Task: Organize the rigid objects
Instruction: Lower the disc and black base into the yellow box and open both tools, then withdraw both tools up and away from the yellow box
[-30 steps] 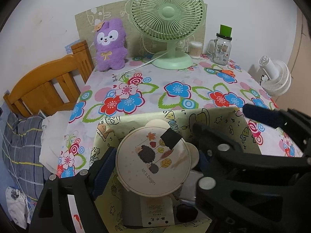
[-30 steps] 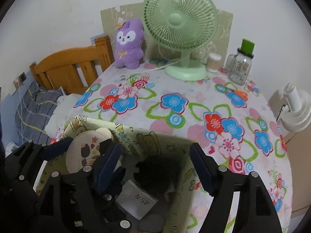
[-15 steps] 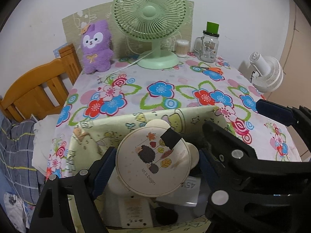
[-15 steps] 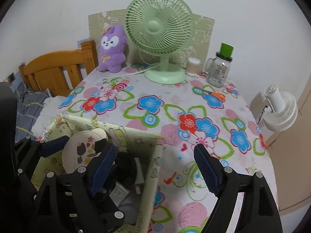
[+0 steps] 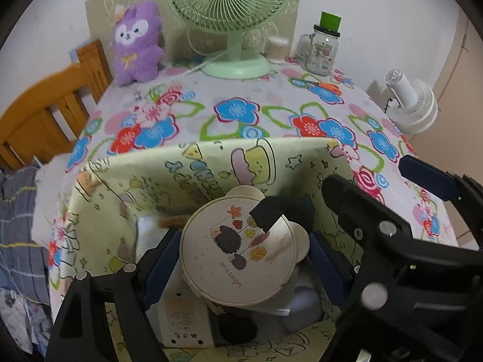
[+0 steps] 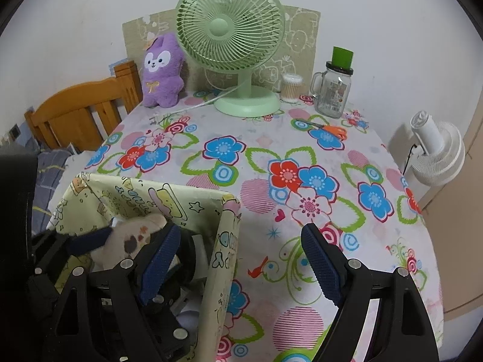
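A round cream case (image 5: 238, 250) with a hedgehog picture sits between the blue pads of my left gripper (image 5: 241, 256), which is shut on it. The case hangs over the open yellow cartoon-print box (image 5: 211, 163) at the table's near edge. Under it in the box lie a white labelled adapter (image 5: 184, 325), a black round piece (image 5: 238, 328) and a pale object (image 5: 302, 301). My right gripper (image 6: 240, 256) is open and straddles the box's right wall (image 6: 223, 259), one finger inside and the other over the tablecloth. The case (image 6: 135, 235) shows blurred at the left of the right wrist view.
On the flowered tablecloth (image 6: 271, 150) at the back stand a green fan (image 6: 231, 30), a purple plush (image 6: 163, 69), a swab pot (image 6: 291, 87) and a glass jar (image 6: 332, 90). Orange scissors (image 6: 332, 129) lie near the jar. A white fan (image 6: 434, 150) stands off the right edge, a wooden bedhead (image 6: 81, 111) at the left.
My right gripper has slid right, from both fingers inside the box to astride its right wall, and its jaws have widened. My left gripper has tipped down a little, the case still in its grip.
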`<state>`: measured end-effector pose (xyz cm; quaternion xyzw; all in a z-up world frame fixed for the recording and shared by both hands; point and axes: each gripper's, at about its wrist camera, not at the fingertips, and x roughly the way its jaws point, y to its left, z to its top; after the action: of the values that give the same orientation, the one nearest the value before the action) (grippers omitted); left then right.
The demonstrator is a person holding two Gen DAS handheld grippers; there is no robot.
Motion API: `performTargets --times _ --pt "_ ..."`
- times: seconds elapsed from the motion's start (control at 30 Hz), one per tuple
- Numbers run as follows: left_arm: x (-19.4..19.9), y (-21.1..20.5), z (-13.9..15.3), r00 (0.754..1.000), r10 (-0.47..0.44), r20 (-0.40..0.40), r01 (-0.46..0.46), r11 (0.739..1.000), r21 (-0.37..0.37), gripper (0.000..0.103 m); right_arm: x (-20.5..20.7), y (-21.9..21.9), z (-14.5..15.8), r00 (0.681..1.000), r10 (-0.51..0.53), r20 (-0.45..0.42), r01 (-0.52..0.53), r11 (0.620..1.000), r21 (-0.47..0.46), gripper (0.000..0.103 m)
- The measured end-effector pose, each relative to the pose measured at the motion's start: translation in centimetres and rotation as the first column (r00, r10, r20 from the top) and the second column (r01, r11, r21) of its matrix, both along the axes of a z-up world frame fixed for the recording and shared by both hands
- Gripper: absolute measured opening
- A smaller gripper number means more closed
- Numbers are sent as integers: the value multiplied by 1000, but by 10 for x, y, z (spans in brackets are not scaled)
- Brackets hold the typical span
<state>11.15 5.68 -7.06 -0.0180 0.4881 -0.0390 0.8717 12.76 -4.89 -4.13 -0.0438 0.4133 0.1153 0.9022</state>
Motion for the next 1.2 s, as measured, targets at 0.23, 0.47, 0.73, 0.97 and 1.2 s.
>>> performTargets --times 0.23,0.47,0.73,0.97,1.2 --pt "-7 -4 5 999 11 38 -12 999 44 93 -2 -11 -6 999 -30 -39 32 998 53 85" --pt "-16 -8 11 998 -7 67 3 999 54 101 -13 -16 -1 999 -38 -27 39 998 47 85" --pt "-30 -8 16 997 1 81 -7 997 72 101 -26 -16 1 999 -33 -31 34 998 47 85" --pt "-44 -4 25 994 15 104 -23 997 71 101 -39 -17 10 999 -34 -11 35 998 46 85" --pt "-59 -8 34 991 10 131 -20 997 75 101 -55 -21 20 999 -47 14 46 998 45 85"
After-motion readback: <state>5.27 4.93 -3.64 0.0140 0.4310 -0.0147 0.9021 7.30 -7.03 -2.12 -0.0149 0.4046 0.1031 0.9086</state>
